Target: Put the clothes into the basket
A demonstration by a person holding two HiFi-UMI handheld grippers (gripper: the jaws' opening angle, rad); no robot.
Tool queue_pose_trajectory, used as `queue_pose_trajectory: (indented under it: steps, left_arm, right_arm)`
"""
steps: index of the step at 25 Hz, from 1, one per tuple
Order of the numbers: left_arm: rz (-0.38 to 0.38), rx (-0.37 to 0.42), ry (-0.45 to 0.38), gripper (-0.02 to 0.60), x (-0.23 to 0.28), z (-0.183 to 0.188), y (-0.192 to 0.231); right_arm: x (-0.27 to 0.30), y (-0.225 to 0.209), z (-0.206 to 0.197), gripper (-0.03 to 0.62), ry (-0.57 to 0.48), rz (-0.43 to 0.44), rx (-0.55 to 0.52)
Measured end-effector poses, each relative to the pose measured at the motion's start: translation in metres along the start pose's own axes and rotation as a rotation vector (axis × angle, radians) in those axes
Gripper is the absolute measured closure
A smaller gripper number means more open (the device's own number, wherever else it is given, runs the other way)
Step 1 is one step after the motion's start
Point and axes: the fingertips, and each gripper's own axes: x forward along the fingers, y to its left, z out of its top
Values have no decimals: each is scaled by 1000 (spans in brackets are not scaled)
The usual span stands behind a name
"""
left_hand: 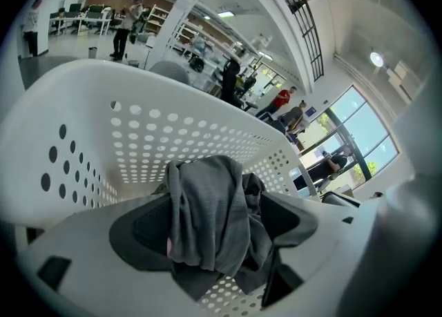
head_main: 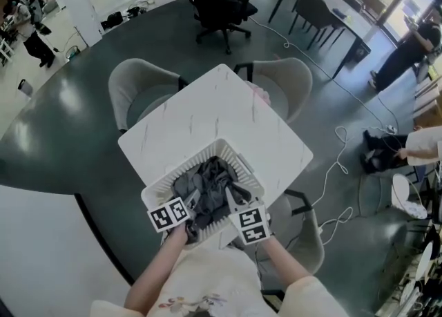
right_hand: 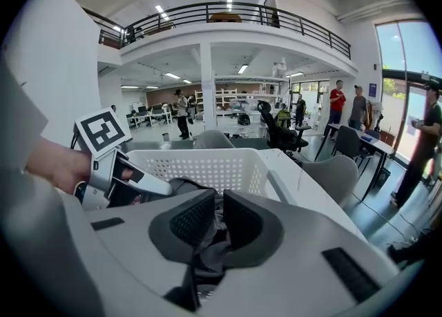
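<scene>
A white perforated basket stands at the near edge of the white table, with grey clothes piled in it. Both grippers reach into its near side. My left gripper has its jaws spread wide. In the left gripper view a grey garment hangs loosely between them, inside the basket wall. My right gripper is shut to a narrow gap with dark grey cloth pinched between its pads. The left gripper shows at the left of the right gripper view, over the basket.
Grey shell chairs stand at the table's far sides, and something pink lies on the right one. Another chair is near right. White cables trail on the floor. A black office chair stands farther off.
</scene>
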Motion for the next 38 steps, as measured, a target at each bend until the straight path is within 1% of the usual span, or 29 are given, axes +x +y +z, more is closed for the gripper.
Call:
queue_pose_trajectory:
  steps: [2,5,7,11,16,20,24,26,29,34,37,38]
  left_arm:
    - [-9,5,-8,209,-9,0,-5]
    - [-15,34,-17,209,-23,-1,-11]
    - [-14,73,-27,209,-32,0,-15]
    - [-15,178,-60,209,-48,8,-33]
    - [-36,239,-75,210,-64,12,-51]
    - [-48,286,-82,210,-74,6,-59]
    - [-43,367,-96,212,-85,0,-63]
    - [-47,394,-103,213,-89,-1,-65]
    - [-42,414,-109,221,-92,-5,-63]
    - [-30,434,-135,254,-102,-6,-61]
    - [-30,447,-158,276,-111,-6,-60]
    - [-30,451,-167,292,-114,-6,-60]
  right_arm:
    - [-1,1,0,551,4,-2,-7]
    - [-2,1,1,549,0,-3,-5]
    - [-2,1,2,549,-9,-4,-1]
    - [-2,0,3,551,-19,-12,-4]
    - [-5,0,3,550,-33,-14,-4]
    - [-6,1,3,549,-38,0,5]
    - [-5,1,2,550,-50,-5,3]
    - [-7,1,5,551,-56,-8,5]
    - [-10,0,6,551,-67,-11,14]
    - [-14,-3,8,549,-100,-32,16]
    - [-21,0,8,551,-114,-46,53]
    - [-25,2,9,556,-120,-44,70]
